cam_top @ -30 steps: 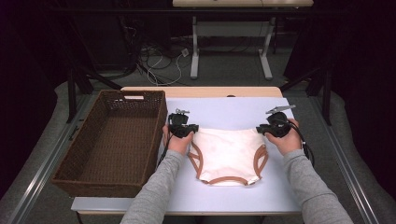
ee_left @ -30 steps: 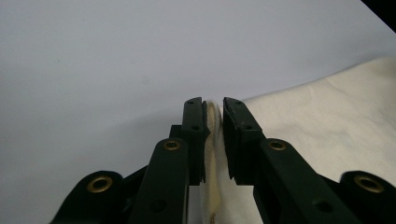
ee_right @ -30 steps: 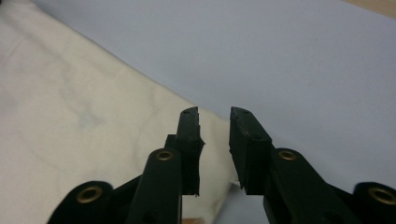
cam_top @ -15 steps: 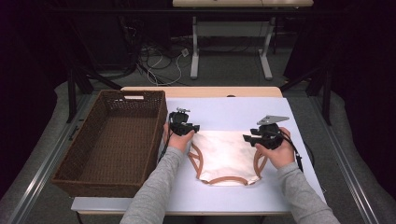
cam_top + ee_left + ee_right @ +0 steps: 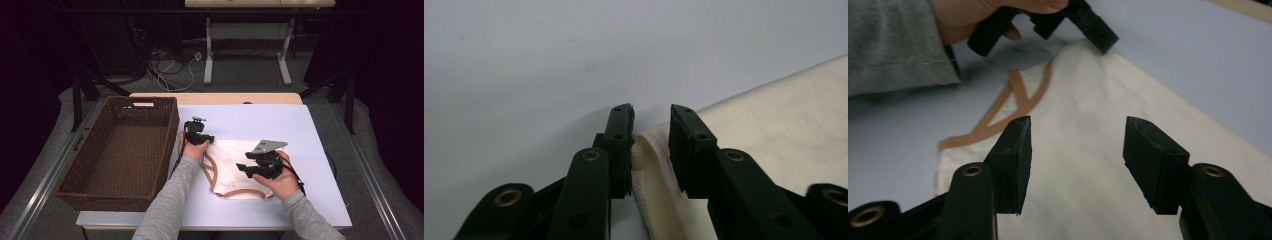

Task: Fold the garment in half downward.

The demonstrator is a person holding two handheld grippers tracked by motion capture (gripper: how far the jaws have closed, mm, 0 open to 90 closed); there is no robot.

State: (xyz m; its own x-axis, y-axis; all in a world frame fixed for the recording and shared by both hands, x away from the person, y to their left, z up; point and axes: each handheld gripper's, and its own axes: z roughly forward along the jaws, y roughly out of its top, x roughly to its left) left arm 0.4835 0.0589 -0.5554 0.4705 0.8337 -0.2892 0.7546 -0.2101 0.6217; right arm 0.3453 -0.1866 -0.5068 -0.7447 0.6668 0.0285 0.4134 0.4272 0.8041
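The left gripper (image 5: 651, 117) straddled the cream cloth's (image 5: 232, 167) far left corner, jaws slightly apart; the right gripper (image 5: 1075, 150) hovered above, jaws spread, apparently mid-fold and needing a fresh grip.

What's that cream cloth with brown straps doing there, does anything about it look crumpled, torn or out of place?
Nothing stands out. The cream cloth lies flat on the table, with no tear showing. Its far-left corner bunches slightly where the left gripper straddles it. The right gripper is open above the cloth. The wicker basket sits squarely beside it.
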